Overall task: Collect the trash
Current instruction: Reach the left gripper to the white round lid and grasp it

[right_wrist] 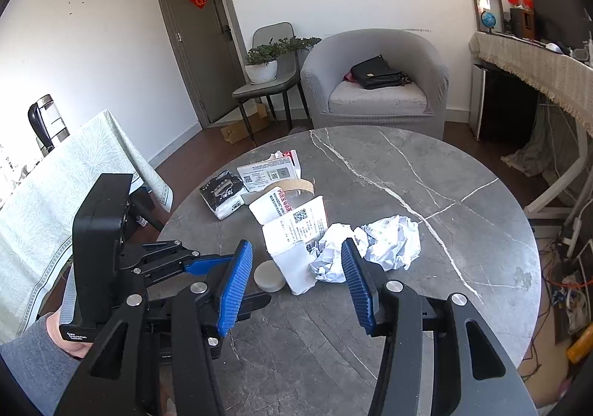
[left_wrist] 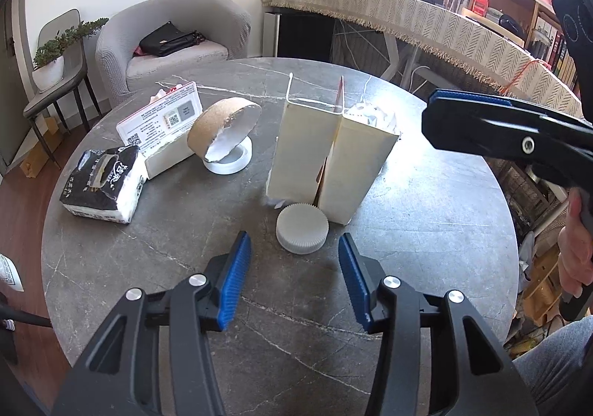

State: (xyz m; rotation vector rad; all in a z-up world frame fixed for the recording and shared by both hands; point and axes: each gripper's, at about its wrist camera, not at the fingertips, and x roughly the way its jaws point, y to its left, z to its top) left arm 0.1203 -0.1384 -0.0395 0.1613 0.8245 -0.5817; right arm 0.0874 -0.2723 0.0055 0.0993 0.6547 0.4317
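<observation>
Your left hand-held gripper (left_wrist: 292, 267) hung spread and empty just short of the ridged white lid (left_wrist: 302, 229), which lay flat on the tabletop (left_wrist: 185, 230) against the foot of the upright white bag (left_wrist: 330, 156), while your right hand-held gripper (right_wrist: 296, 279), also spread and empty, stood farther off.

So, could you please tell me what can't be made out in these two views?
- Crumpled paper: left wrist view, mostly hidden behind the carton.
- Label print on the carton: right wrist view, too small to read.
- Right gripper: left wrist view, its fingertips overlap side-on, gap unseen.
</observation>
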